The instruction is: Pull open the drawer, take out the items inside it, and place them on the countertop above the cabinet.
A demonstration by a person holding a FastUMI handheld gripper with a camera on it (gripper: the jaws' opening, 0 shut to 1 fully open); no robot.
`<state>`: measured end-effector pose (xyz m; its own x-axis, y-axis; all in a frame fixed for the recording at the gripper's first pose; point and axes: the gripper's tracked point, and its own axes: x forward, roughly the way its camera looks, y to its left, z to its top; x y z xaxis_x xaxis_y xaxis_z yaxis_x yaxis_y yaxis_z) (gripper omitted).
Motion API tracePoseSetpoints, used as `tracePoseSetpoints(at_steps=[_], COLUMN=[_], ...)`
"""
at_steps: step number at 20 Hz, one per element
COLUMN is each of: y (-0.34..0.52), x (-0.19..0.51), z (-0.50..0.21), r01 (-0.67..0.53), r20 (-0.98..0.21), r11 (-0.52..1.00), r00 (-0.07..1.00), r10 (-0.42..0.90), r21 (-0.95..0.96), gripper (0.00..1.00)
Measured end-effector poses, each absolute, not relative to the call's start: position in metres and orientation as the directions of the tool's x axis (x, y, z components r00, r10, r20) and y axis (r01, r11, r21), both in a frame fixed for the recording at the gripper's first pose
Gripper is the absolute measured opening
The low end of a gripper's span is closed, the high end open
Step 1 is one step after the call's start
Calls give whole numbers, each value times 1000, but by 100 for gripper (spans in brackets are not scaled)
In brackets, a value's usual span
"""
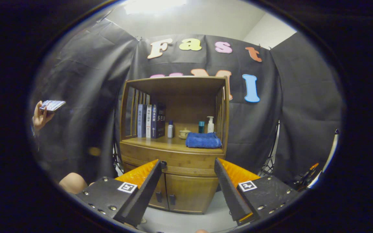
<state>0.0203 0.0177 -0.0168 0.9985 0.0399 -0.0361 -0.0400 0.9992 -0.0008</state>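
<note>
Tongs: your tongs (188,168) are spread wide with nothing between the fingers; held back from the cabinet and aimed square at its front, likely so you can line up the approach.
Drawer: the drawer (172,157) sits shut, just ahead of the fingertips and between them, in the band under the surface. Its long axis runs side to side and its face points straight at you, so the pull would come back along the fingers.
Handle: too small to make out on the drawer face; look for it as you close in.
Doors: two cabinet doors (186,193) below the drawer, shut, small pulls at the centre seam.
Surface: the surface (160,143) carries a folded blue towel (203,140) on one side, with books (151,121), bottles and a small cup (184,132) behind; bare wood in front of the books looks the likeliest landing spot.
Off to the side: a hand (40,117) holding a phone, well apart from the cabinet.
</note>
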Motion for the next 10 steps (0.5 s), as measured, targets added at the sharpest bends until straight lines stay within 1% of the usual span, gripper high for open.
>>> tracePoseSetpoints(at_steps=[2, 6, 10], y=[27, 58, 84], x=[34, 78, 132], z=[-22, -31, -44], r01=[-57, -132, -158], r20=[-42, -53, -68], r11=[998, 991, 987], r00=[997, 990, 985], r10=[58, 132, 157], r21=[5, 4, -6], gripper=[98, 98, 98])
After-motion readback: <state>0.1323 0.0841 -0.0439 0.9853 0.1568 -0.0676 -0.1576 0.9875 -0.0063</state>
